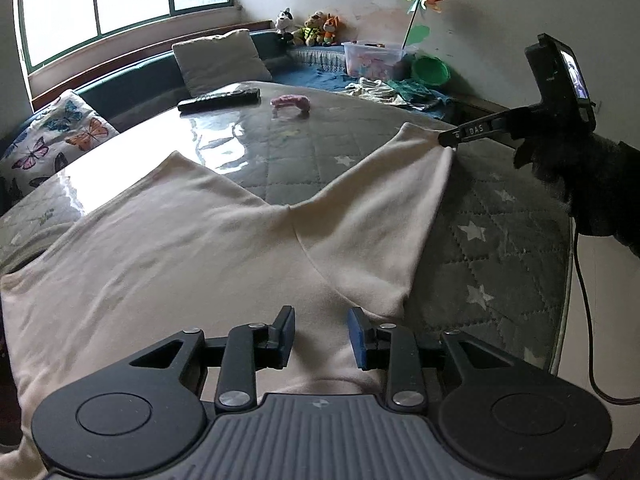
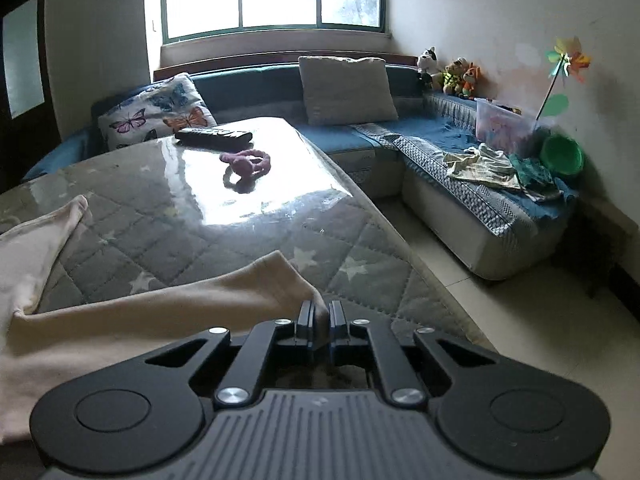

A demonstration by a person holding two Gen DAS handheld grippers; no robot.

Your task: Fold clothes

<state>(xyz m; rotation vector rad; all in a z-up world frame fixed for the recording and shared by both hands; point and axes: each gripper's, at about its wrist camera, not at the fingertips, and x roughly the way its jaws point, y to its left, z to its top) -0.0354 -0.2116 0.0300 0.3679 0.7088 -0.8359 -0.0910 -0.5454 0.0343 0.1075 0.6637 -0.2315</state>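
The cream trousers (image 1: 224,248) lie spread flat on the table (image 1: 500,240), waist end near the person and both legs fanned away into a V. The right tongs (image 2: 319,314) are clamped on the hem of the right leg (image 2: 288,276), which the left wrist view shows lifted slightly off the quilted cover. The left tongs (image 1: 321,334) stand apart, hovering just above the cloth near the crotch and gripping nothing. As I judge it, the step in hand is carrying that leg across onto the other leg (image 1: 188,184). To do it well, keep the hem pinched firmly, lift only enough to clear the cover, and lay seam over seam so the hems meet. The left tongs could press down near the crotch to stop the body sliding. The remote (image 1: 219,99) and pink toy (image 1: 291,103) sit well apart beyond the legs
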